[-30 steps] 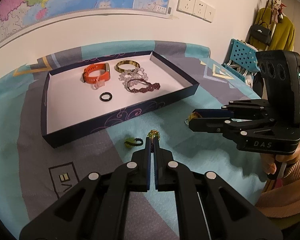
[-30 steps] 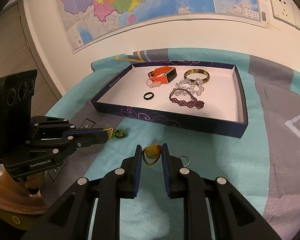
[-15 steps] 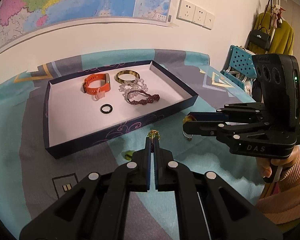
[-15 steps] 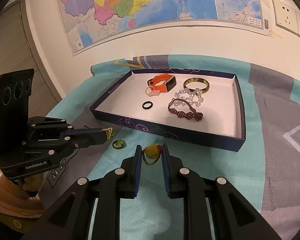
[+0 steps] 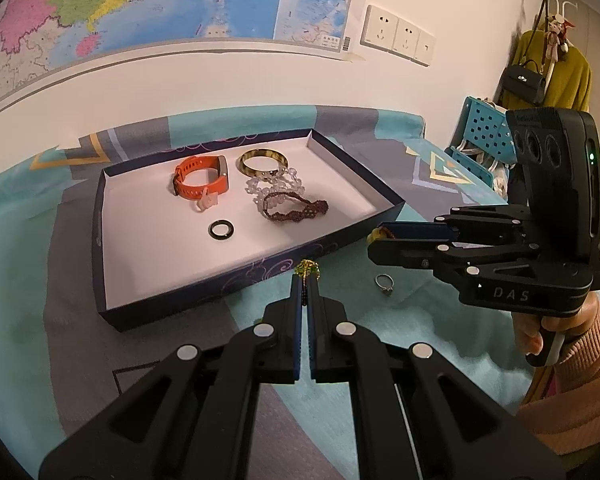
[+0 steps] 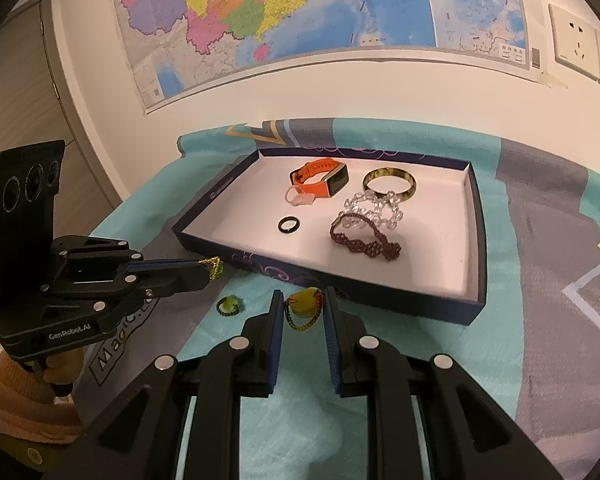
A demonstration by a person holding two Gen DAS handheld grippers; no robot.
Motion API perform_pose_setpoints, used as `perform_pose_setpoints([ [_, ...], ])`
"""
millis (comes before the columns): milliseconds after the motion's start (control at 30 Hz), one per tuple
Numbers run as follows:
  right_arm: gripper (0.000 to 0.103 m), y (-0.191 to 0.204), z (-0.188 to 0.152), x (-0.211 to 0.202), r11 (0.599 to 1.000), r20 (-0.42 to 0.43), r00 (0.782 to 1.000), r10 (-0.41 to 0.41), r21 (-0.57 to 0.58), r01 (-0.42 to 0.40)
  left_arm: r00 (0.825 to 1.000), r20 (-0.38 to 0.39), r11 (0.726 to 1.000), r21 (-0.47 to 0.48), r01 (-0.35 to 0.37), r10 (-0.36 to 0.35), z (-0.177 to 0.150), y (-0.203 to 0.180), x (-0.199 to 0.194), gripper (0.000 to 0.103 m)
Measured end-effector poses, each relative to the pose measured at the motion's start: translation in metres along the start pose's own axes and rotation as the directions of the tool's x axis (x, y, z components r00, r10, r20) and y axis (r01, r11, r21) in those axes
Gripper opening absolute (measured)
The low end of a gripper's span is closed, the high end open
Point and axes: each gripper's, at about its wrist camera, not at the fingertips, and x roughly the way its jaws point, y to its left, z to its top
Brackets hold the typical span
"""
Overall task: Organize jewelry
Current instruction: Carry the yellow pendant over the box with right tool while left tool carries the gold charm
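A: Start with the left gripper (image 5: 306, 280). What has it got?

B: Its jaws are pinched right together on a small gold-green trinket (image 5: 307, 269), which pokes out just past the tips. The right gripper (image 6: 302, 300) is clamped on a yellow bead bracelet (image 6: 305, 307): the bead sits between the pads and the dark beaded loop hangs below it.

A: Anything different from a second ago?

B: The grips are the same, but both tools have edged towards the box (image 5: 180, 300). The left tips were over bare cloth (image 5: 420, 320) before; now they line up with the box's near wall. I'd judge both pieces are on their way in, with neither over the white floor yet.

A: And what's left outside?

B: A silver ring (image 5: 384, 283) on the cloth below the right gripper, and a green ring (image 6: 230, 305) near the left one (both tiny, and likely fiddly to pinch).

A: How does the box look?

B: Shallow, dark blue walls, white inside. It holds an orange watch band (image 5: 200, 182), a gold bangle (image 5: 262, 161), a clear bead bracelet (image 5: 274, 184) touching a maroon woven bracelet (image 5: 296, 210), and a black ring (image 5: 221, 229) lying apart. The near half of the floor is bare.
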Motion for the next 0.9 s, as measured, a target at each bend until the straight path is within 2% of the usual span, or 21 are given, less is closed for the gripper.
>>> perform_pose_setpoints([
  [900, 0.018, -0.011, 0.026, 0.015, 1.0, 0.013, 1.0, -0.025, -0.003, 0.025, 0.999, 0.022, 1.0, -0.019, -0.023, 0.024, 0.022, 0.017, 0.008, 0.003],
])
